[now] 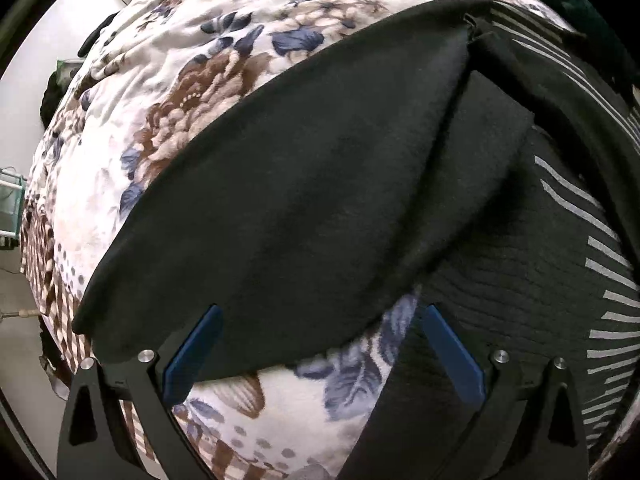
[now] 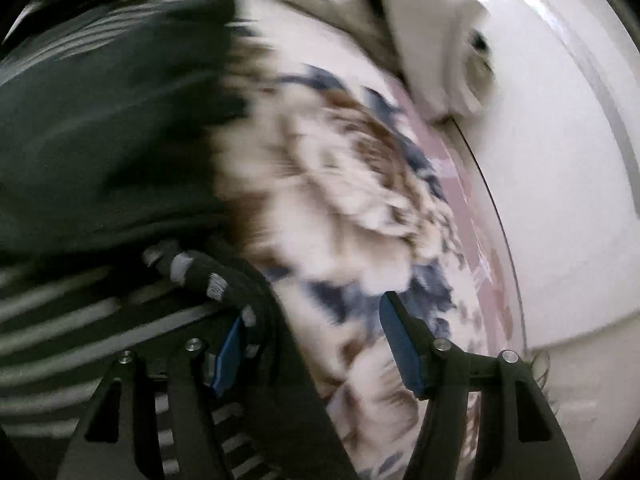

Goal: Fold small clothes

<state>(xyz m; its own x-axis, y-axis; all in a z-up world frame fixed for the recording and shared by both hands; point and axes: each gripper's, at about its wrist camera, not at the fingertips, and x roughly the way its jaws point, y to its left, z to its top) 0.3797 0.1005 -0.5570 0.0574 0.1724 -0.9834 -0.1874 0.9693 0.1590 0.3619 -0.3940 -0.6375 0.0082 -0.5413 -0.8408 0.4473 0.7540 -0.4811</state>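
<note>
A black garment (image 1: pixel 304 200) with grey stripes lies on a floral blanket (image 1: pixel 168 80). One plain black part is folded over the striped ribbed part (image 1: pixel 520 280). My left gripper (image 1: pixel 320 312) is open just above the fold's near edge, holding nothing. In the blurred right wrist view the same garment (image 2: pixel 100 128) fills the left side. My right gripper (image 2: pixel 312 320) is open over the blanket (image 2: pixel 340 200), and a striped edge of the garment (image 2: pixel 216 276) lies against its left finger.
The blanket covers a bed. The floor (image 1: pixel 16 360) and a white wall (image 1: pixel 48 40) show beyond the bed's left edge. In the right wrist view a white wall (image 2: pixel 560 160) and a pale bundle (image 2: pixel 436 52) lie past the bed's far right side.
</note>
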